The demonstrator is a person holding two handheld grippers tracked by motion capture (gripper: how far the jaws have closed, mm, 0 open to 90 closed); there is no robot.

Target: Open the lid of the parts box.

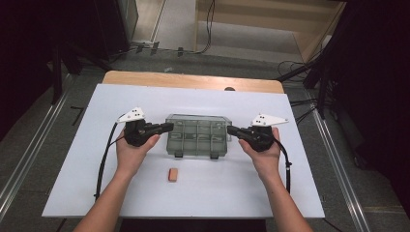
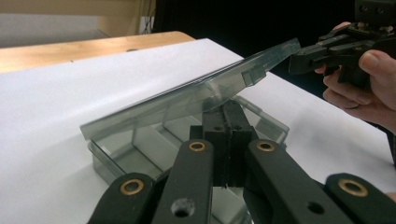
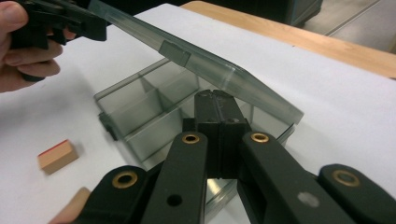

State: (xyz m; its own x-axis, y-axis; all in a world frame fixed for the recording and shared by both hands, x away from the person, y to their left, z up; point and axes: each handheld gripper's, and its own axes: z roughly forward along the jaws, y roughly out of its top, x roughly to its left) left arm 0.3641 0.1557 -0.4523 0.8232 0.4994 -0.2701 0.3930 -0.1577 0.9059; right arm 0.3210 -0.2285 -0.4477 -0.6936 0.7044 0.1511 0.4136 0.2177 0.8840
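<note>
Here, the left gripper and right gripper, jaws pressed together, sit under opposite ends of the lid, which tilts above the box between them. A block lies nearer the person.

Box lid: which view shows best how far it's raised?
Left gripper view: the lid is seen edge-on, tilted up off the box. Right gripper view shows it raised too, closer and cropped. High view shows it from above, angle unreadable.
</note>
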